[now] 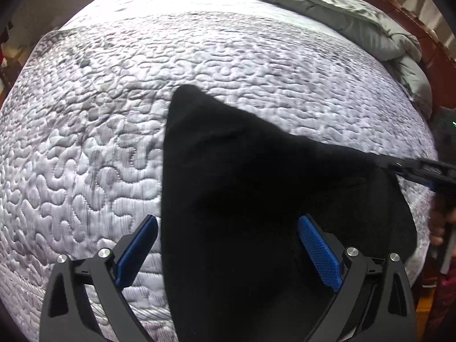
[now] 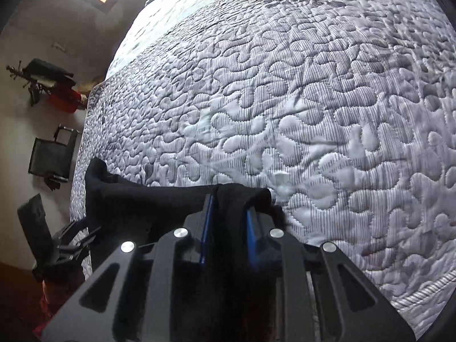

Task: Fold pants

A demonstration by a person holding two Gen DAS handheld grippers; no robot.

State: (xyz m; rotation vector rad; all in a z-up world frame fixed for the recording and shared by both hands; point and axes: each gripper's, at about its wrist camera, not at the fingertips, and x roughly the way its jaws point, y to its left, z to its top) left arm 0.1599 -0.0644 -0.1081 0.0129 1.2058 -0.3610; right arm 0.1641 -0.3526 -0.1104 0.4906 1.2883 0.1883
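The black pants (image 1: 256, 188) hang over the quilted bed, drawn up into a point and stretched to the right. My left gripper (image 1: 228, 228) is open, its blue pads wide apart, with the cloth's left edge between them. My right gripper (image 2: 229, 213) is shut on a bunched fold of the pants (image 2: 148, 202). It also shows in the left wrist view (image 1: 413, 168) at the right edge, pulling the cloth taut. The left gripper (image 2: 71, 242) shows at the lower left of the right wrist view.
The grey-white quilted mattress (image 1: 114, 114) fills both views. A crumpled grey duvet (image 1: 356, 20) lies along the far right edge by a wooden headboard (image 1: 427, 51). A chair (image 2: 51, 156) and a red item (image 2: 62, 99) stand on the floor left of the bed.
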